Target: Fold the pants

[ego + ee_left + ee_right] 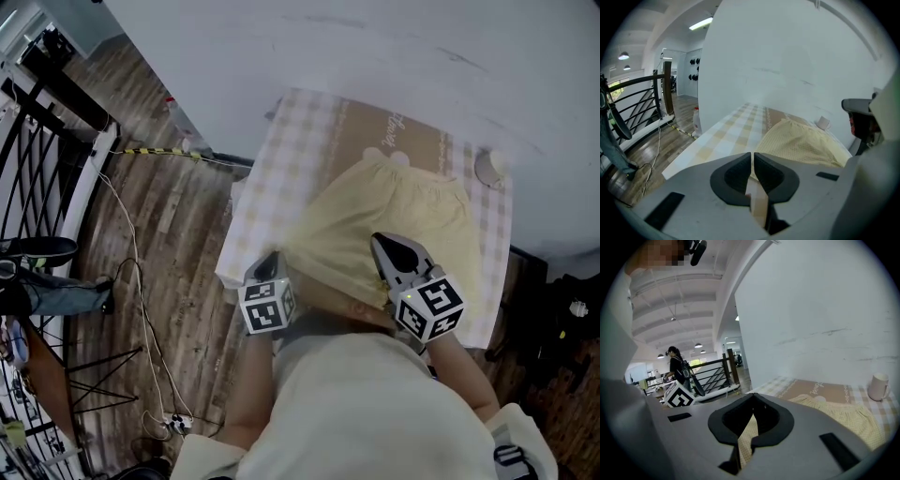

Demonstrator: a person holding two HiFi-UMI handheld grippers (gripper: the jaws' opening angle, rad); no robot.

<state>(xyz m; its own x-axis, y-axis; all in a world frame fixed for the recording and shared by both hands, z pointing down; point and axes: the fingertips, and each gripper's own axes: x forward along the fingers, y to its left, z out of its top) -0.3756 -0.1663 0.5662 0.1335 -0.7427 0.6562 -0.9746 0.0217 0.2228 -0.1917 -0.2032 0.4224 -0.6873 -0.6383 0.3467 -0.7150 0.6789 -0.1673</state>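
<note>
Left hand-held gripper (753, 157): dark ribbed pads pressed together, a thin strip of pale yellow cloth pinched between them; right hand-held gripper (752, 401): jaws likewise closed on a fold of the same cloth, which hangs down between the pads. A grey moulded shell and a black-and-white marker cube are carried by each.

Pants (394, 211): pale yellow, soft, finely checked weave, far edge gathered; spread flat on the surface, with the near edge taken up at both corners by the two grippers, left corner at the left hand-held gripper (272, 261), right corner at the right hand-held gripper (384, 246).

Surface covered by a checked cloth (281, 159) in cream and beige; a brown mat (375, 127) with pale script is laid on it, partly under the far end of the pants. A small white cup (488, 169) is stood at the far right corner, just beside the pants, not touching.

Plain white wall (356, 47) directly behind the surface; wooden floor (178, 234) to the left, with loose cables (131, 272) trailed across it and a black railing (37, 159) beyond.
</note>
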